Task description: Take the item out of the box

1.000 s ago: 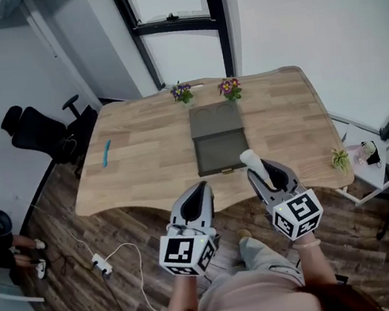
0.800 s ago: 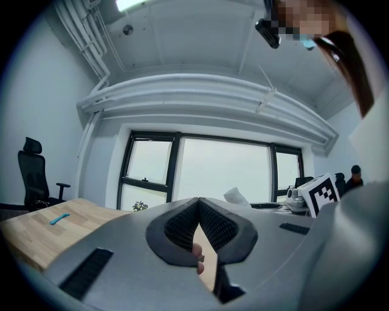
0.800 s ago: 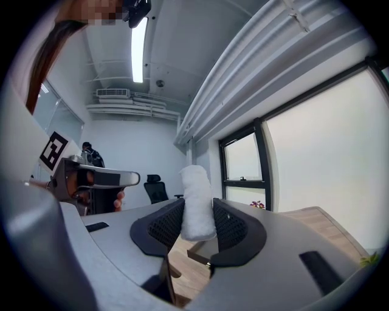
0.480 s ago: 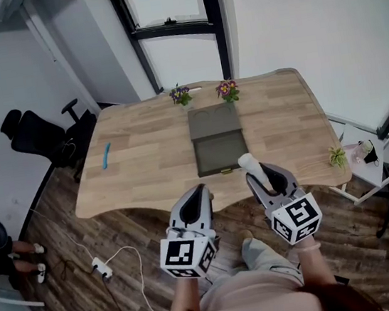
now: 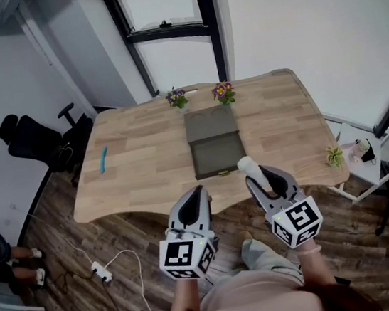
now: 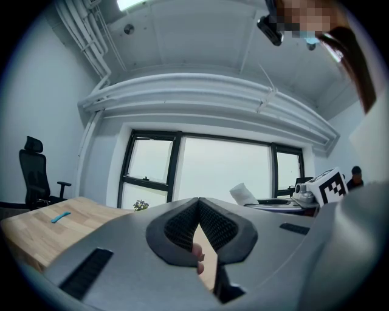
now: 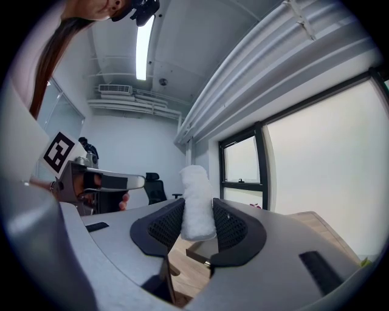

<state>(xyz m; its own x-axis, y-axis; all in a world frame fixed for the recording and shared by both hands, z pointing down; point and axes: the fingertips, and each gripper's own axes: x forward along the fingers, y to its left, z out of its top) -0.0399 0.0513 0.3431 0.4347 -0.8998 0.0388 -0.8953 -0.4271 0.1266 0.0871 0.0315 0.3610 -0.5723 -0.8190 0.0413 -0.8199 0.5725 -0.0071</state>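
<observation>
One white roll (image 7: 196,194) is clamped upright in the right claw (image 7: 198,220), at the near edge of the surface (image 5: 139,173), just beside the open box (image 5: 214,145). The left claw (image 6: 199,206) is closed with nothing held. The box interior cannot be made out.

Wooden table (image 5: 150,172), box (image 5: 214,141), blue item (image 5: 103,160), 2 plants (image 5: 176,97) (image 5: 223,92)
</observation>
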